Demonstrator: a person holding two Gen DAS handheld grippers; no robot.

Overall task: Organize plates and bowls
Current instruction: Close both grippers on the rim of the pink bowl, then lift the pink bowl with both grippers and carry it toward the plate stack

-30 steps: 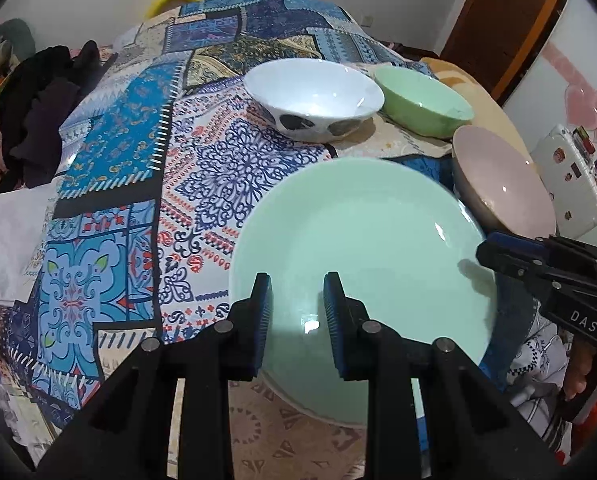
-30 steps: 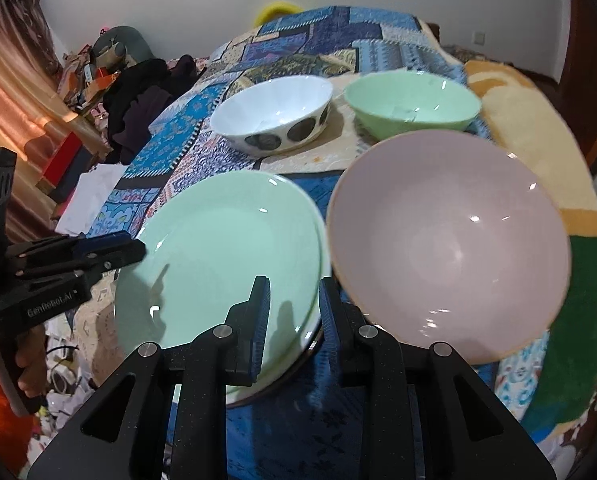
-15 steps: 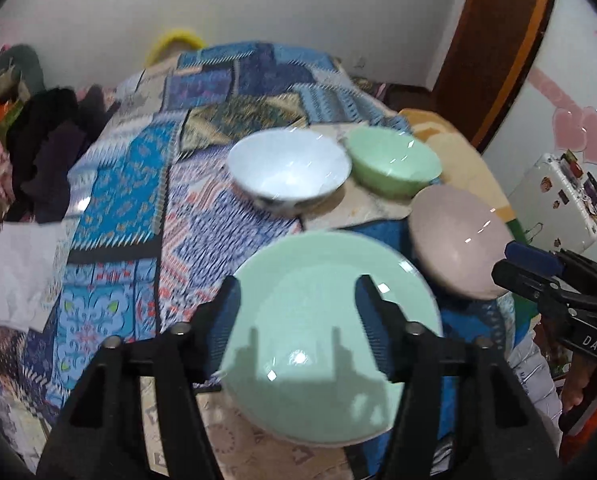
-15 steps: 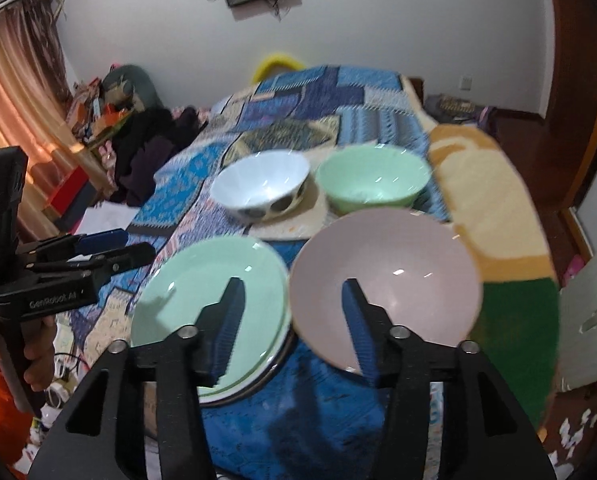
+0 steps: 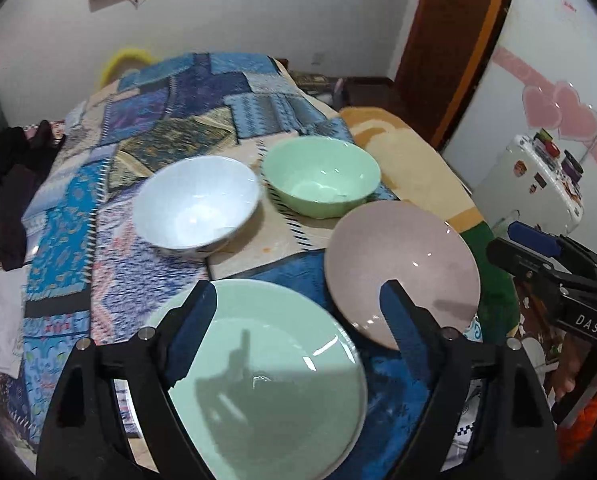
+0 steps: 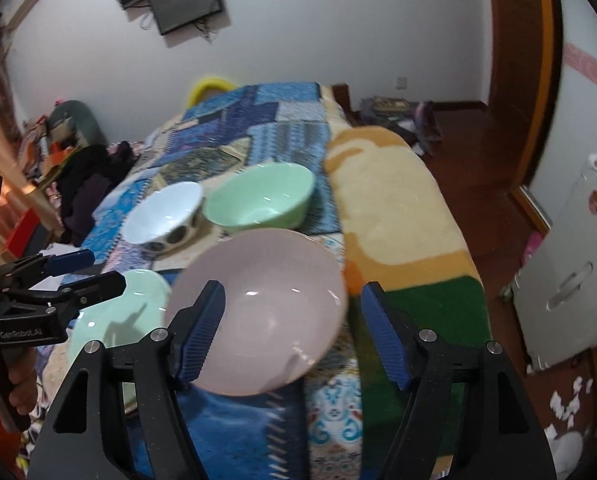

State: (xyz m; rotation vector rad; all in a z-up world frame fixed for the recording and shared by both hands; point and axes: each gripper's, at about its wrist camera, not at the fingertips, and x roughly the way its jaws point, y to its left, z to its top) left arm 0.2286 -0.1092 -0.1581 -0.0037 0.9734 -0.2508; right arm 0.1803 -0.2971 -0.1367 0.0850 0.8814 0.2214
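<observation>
Two plates (image 5: 266, 380) (image 5: 402, 264), two bowls (image 5: 194, 208) (image 5: 322, 176), two tongs (image 5: 298, 320) (image 6: 294, 332).

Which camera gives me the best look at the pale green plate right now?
The left wrist view: the pale green plate fills the lower centre, nearly whole. The right wrist view shows only its left part, cut off by the pink bowl and the left gripper.

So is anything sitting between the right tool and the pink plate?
Nothing visible does. The right tool, jaws open and empty, hangs directly over the pink plate; the green plate lies off to the plate's left, not between them.
</observation>
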